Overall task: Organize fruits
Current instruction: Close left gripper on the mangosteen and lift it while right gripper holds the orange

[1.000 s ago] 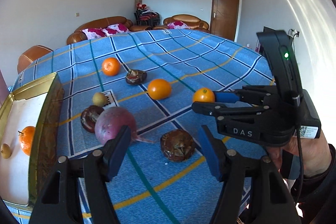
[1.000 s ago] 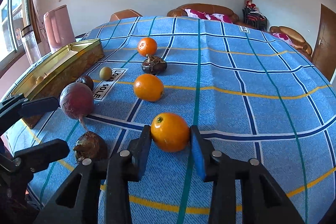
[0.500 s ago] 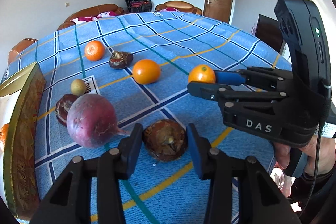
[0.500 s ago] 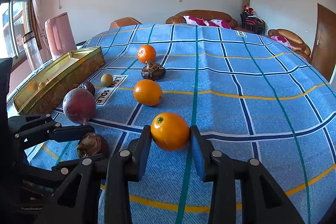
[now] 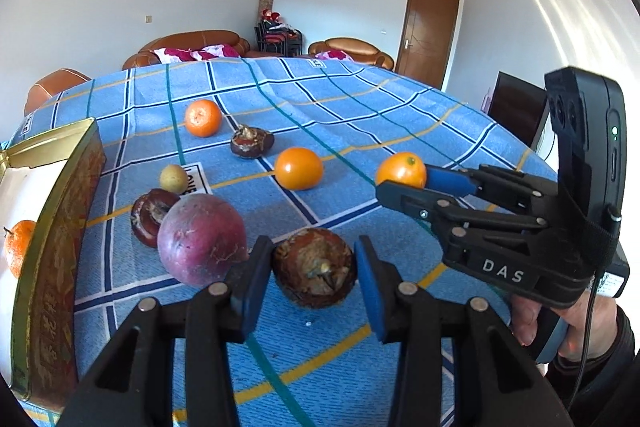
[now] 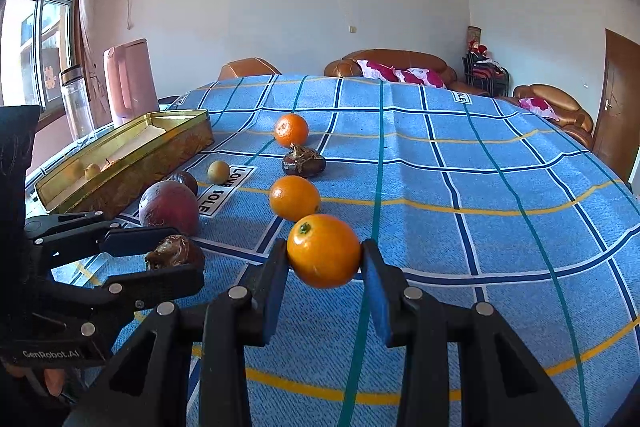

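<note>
My left gripper (image 5: 312,281) is shut on a brown, rough-skinned fruit (image 5: 315,267) that rests on the blue checked tablecloth (image 5: 360,115); both blue pads touch its sides. In the right wrist view that fruit (image 6: 174,251) sits between the left gripper's fingers (image 6: 132,243). My right gripper (image 6: 324,261) is shut on an orange (image 6: 324,251), and the left wrist view shows the orange (image 5: 401,171) at the right gripper's tips (image 5: 404,183). A gold tin box (image 5: 56,227) at the left holds a mandarin (image 5: 18,247) and a small yellow fruit (image 6: 92,171).
Loose on the cloth lie a purple-red round fruit (image 5: 202,239), a dark brown fruit (image 5: 150,217), a small yellow-green fruit (image 5: 174,179), an orange (image 5: 299,168), another brown fruit (image 5: 252,143) and a mandarin (image 5: 203,117). A pink kettle (image 6: 130,83) and a clear bottle (image 6: 76,103) stand beyond the tin.
The left gripper moved right, from beside the purple-red fruit to the brown fruit, and its jaws narrowed onto it. The right gripper kept its hold on the orange.
</note>
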`<state>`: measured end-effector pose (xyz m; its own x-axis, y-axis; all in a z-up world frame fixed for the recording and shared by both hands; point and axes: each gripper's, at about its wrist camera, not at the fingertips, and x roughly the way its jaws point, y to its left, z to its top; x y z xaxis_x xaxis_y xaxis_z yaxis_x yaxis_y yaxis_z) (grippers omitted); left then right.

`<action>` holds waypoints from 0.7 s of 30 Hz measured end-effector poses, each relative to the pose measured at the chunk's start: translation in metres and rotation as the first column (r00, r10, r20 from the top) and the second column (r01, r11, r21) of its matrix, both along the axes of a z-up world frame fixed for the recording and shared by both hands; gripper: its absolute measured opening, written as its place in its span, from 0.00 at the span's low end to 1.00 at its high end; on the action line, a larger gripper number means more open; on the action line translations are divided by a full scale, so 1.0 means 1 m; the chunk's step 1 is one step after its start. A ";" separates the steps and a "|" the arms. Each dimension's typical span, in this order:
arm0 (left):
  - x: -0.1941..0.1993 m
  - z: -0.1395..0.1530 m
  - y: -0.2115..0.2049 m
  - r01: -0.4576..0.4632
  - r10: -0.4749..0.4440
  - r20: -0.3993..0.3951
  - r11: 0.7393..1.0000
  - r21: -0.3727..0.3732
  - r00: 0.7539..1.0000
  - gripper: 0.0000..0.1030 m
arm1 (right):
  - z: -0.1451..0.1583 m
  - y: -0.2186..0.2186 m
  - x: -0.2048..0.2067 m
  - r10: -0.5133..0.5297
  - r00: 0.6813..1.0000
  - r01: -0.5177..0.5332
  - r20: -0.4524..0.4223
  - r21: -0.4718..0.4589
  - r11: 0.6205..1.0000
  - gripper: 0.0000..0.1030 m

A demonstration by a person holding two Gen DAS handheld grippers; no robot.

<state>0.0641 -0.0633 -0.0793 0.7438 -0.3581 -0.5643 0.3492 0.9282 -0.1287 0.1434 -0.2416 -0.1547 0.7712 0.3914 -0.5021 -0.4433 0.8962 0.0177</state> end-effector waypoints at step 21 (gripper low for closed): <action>-0.012 0.005 0.009 -0.051 0.054 0.068 0.998 -0.038 0.996 0.42 | 0.004 -0.004 -0.016 0.033 0.994 -0.036 0.101 0.027 0.999 0.37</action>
<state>0.0517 -0.0543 -0.0743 0.7986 -0.3370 -0.4987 0.3094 0.9406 -0.1400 0.1278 -0.2456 -0.1509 0.8032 0.4316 -0.4107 -0.4747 0.8801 -0.0035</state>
